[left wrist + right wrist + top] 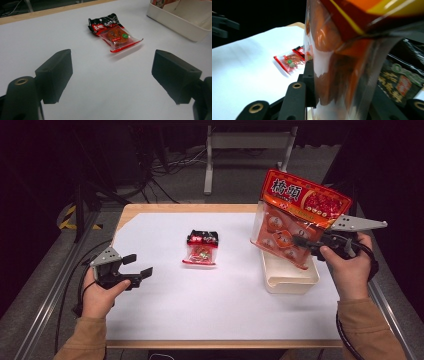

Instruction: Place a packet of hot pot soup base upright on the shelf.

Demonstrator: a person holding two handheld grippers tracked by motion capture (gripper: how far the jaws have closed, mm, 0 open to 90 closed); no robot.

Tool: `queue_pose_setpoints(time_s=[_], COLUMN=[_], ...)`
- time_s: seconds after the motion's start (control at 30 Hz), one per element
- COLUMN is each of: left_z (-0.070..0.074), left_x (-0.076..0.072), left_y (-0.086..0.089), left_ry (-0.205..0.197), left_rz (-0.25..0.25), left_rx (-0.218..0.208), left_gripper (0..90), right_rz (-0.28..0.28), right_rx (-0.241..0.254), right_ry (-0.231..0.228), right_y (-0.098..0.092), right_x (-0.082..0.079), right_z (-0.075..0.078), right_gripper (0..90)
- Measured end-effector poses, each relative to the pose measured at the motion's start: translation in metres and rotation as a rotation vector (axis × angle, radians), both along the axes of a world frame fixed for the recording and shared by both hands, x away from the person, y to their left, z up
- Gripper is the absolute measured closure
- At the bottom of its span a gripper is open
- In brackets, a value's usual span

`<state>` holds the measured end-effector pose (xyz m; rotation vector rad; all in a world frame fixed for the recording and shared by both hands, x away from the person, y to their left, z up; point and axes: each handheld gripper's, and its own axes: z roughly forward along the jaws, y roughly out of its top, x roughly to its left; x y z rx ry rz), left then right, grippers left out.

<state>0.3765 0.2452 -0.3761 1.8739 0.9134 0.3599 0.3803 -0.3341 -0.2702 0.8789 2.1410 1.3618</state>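
A large orange snack bag (295, 215) with red and white print hangs tilted over the white tray (290, 281) at the table's right. My right gripper (306, 242) is shut on the bag's lower part; in the right gripper view the bag (347, 57) sits pinched between the black jaws. A small red and black snack packet (201, 247) lies flat mid-table, also seen as the packet (113, 32) and the packet (291, 61). My left gripper (142, 270) hovers open near the front left, jaws wide apart, a good way short of the packet.
White paper (200, 305) covers the wooden table. The tray (180, 22) stands at the right edge. Cables and a metal stand's legs (210, 165) lie on the floor beyond the far edge.
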Motion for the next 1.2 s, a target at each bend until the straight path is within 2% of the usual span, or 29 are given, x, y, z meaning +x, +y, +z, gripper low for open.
queue_pose_setpoints(time_s=[0.33, 0.67, 0.83, 1.0, 1.2], left_z=[-0.002, -0.004, -0.004, -0.005, -0.006], left_x=[0.001, 0.002, 0.003, 0.002, 0.003], left_y=[0.0, 0.0, 0.001, 0.001, 0.001], left_ry=[0.004, 0.021, 0.014, 0.026, 0.022], left_rz=[-0.002, -0.004, -0.006, -0.001, 0.001], left_rx=[0.001, -0.004, -0.003, -0.011, -0.011], left_gripper=[17.8, 17.8, 17.7, 17.7, 17.7], right_rz=[-0.065, -0.122, -0.135, -0.142, -0.149], right_rx=[-0.027, -0.008, -0.012, -0.01, 0.013], right_ry=[-0.017, -0.01, -0.007, -0.002, 0.007], right_y=[-0.013, -0.023, -0.024, -0.024, -0.025], right_x=[-0.001, 0.001, 0.002, 0.004, 0.006], right_z=[-0.002, -0.013, -0.017, -0.023, -0.034], right_gripper=[70.1, 70.1, 70.2, 70.2, 70.2])
